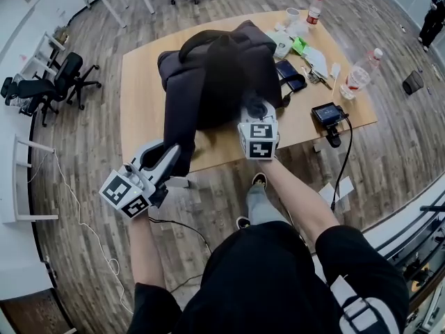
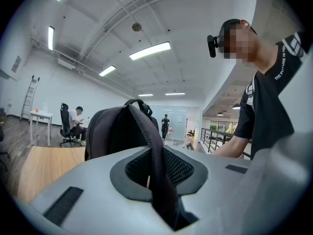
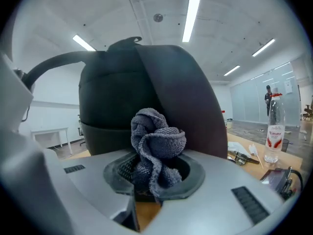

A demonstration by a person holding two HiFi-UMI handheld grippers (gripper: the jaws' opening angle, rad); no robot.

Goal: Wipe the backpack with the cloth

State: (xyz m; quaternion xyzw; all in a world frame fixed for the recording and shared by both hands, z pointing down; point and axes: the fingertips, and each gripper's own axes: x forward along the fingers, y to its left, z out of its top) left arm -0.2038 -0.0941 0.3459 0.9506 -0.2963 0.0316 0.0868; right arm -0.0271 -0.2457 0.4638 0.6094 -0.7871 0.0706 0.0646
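Right gripper [image 1: 256,119] sits at the centre of the head view, its jaws pinching a bunched grey cloth [image 3: 157,148] that stands up out of them. That cloth [image 1: 254,106] lies at the lower right side of the dark backpack [image 1: 215,75]; whether it presses on the fabric cannot be told. The backpack stands upright in the upper middle of the head view on a wooden table [image 1: 142,92], handle at the top. At the lower left of that view, the left gripper [image 1: 175,160] reaches to the backpack's lower left corner, its jaws closed on a dark strap [image 2: 160,180] running up to the bag. A clear bottle [image 1: 359,75] stands at the table's right edge, well apart from the backpack.
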